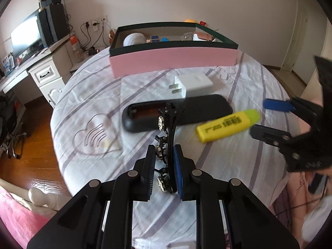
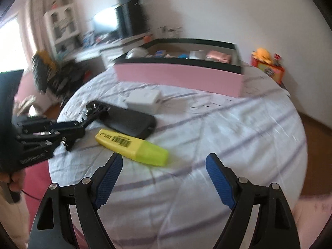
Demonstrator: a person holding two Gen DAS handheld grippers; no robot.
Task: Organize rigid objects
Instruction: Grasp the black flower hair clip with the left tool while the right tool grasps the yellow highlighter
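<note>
My left gripper (image 1: pixel 165 153) is shut on a thin black studded clip (image 1: pixel 169 124), which sticks out forward over a black remote-like case (image 1: pixel 176 112). Its battery bay faces up. Behind the case lies a white plug charger (image 1: pixel 193 84), and to its right a yellow highlighter (image 1: pixel 228 125). My right gripper (image 2: pixel 164 158) stands open just short of the highlighter (image 2: pixel 128 143), nothing between its fingers. In the right wrist view the left gripper (image 2: pixel 79 127) holds the clip (image 2: pixel 93 112) at the left. A pink box with a dark rim (image 1: pixel 172 62) stands at the back, with several items inside.
The objects lie on a round table under a white striped cloth (image 1: pixel 228 166). A desk with a monitor (image 1: pixel 25 35) stands to the left over wooden floor (image 1: pixel 39 145). An orange toy box (image 2: pixel 267 66) sits behind the table. A hand (image 2: pixel 14 182) grips the left tool.
</note>
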